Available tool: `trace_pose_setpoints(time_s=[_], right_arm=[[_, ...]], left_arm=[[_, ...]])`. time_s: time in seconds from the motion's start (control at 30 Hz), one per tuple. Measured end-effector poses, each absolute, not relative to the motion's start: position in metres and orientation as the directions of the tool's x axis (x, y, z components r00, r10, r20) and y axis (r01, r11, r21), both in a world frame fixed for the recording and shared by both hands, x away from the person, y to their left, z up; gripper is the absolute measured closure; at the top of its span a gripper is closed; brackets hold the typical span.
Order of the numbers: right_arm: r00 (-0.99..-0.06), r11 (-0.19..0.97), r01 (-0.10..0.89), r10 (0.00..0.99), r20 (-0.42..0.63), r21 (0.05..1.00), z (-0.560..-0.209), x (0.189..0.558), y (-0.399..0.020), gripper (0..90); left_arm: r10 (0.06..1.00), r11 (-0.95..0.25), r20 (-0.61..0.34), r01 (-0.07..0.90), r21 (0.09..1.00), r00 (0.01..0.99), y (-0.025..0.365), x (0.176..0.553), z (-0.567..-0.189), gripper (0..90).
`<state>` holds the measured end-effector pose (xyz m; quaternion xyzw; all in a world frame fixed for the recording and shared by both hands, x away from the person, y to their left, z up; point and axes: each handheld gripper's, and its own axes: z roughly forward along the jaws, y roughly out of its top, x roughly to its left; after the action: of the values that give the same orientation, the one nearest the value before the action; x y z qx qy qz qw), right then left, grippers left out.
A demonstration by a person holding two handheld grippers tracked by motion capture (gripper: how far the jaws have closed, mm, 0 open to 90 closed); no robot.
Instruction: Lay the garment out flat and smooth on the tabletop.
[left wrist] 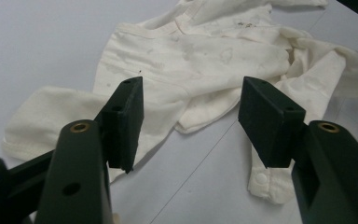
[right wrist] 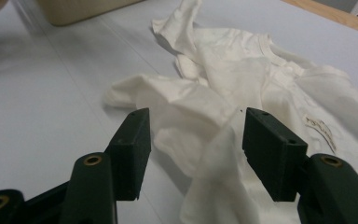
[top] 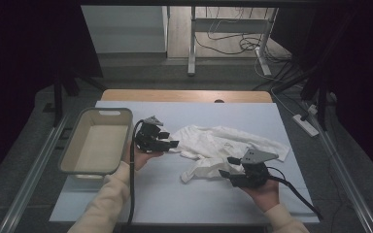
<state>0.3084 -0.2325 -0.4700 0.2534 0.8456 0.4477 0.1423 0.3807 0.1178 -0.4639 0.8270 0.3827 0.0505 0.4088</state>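
A crumpled white shirt [top: 226, 145] was seen lying on the pale tabletop [top: 184, 194], to the right of a beige tub [top: 97, 141]. The left hand-held gripper [top: 171, 140] was held at the shirt's left edge, its jaws apart and nothing clasped. The right hand-held gripper [top: 228, 167] was held at the near edge, jaws likewise apart, with a fold of cloth lying between them ungripped.

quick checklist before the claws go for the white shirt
1. Left claw open, nothing between the jaws: ok.
2. Right claw open, not pinching cloth: ok.
3. White shirt lying flat: not ok, crumpled.
4. Shirt wholly on the table: ok.
5. Beige bin empty: ok as far as its floor shows.
6. Which side of the shirt faces up: cannot tell.
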Motion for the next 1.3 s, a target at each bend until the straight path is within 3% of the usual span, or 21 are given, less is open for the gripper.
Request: trace_pose_setpoints(time_s=[0.87,1.0,1.17,1.3], right_arm=[[-0.849,0.610,0.320,0.524,-0.067,0.725,-0.503,0.321,-0.192,42.7],[-0.844,0.634,0.327,0.530,-0.086,0.700,-0.507,0.321,-0.191,51.3],[-0.844,0.667,0.316,0.522,-0.120,0.675,-0.510,0.322,-0.192,69.1],[-0.843,0.669,0.323,0.525,-0.117,0.669,-0.510,0.324,-0.193,76.7]], left_arm=[[0.669,-0.396,-0.229,0.600,0.695,0.707,0.112,0.381,-0.469,37.9],[0.669,-0.395,-0.231,0.601,0.694,0.706,0.112,0.381,-0.469,37.7],[0.670,-0.395,-0.231,0.602,0.694,0.706,0.113,0.381,-0.470,37.7],[0.670,-0.395,-0.231,0.602,0.694,0.706,0.113,0.381,-0.470,37.7]])
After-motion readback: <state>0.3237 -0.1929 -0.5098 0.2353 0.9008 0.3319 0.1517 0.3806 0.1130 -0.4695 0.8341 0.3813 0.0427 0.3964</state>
